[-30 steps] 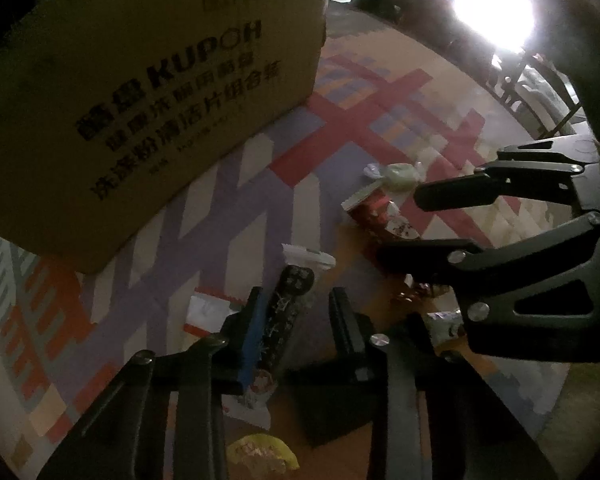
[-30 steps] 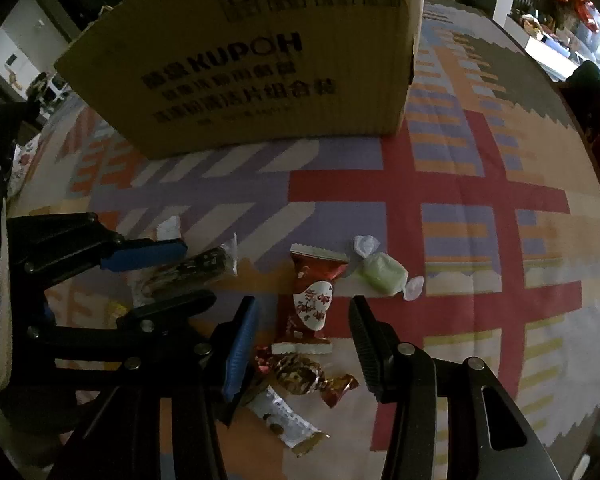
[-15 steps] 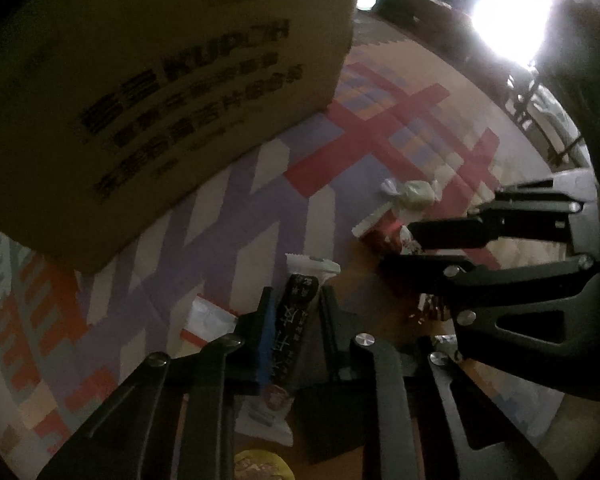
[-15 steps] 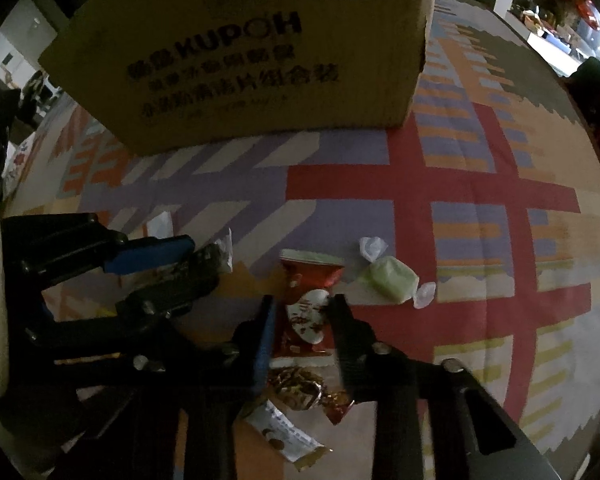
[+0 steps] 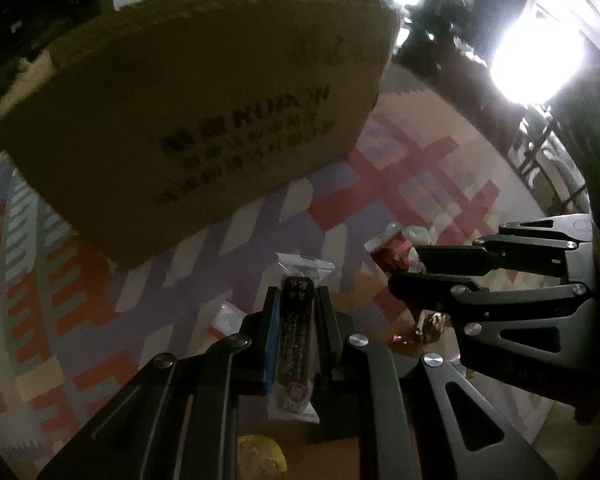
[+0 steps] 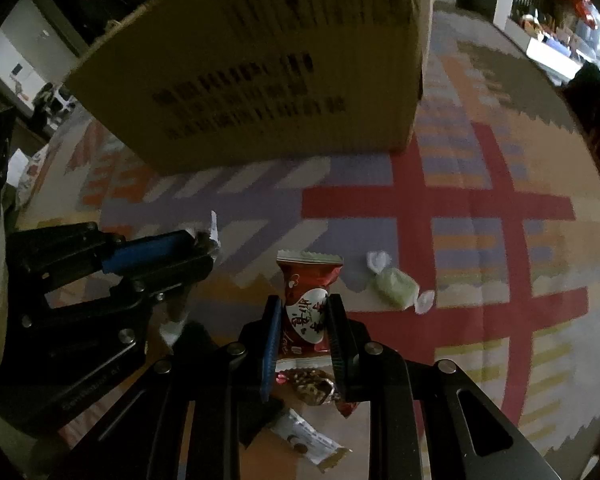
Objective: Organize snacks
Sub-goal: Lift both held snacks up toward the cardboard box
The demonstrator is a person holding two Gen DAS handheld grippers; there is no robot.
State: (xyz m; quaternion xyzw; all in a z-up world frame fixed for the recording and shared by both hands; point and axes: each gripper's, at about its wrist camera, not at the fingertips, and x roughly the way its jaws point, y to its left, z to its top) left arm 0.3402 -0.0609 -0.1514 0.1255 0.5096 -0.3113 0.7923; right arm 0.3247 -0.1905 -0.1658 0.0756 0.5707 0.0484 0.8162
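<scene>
The left tongs (image 5: 296,312) gripped a dark snack bar (image 5: 296,320); the right tongs (image 6: 303,322) gripped a red snack packet (image 6: 306,308). Both hung above the patterned desk (image 6: 480,200). A green candy (image 6: 396,286) lay just right, a cardboard box (image 6: 284,64) behind.

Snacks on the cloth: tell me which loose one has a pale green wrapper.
The twist-wrapped candy, lying free to the right of the right gripper. The others are red, brown, white or black.
</scene>
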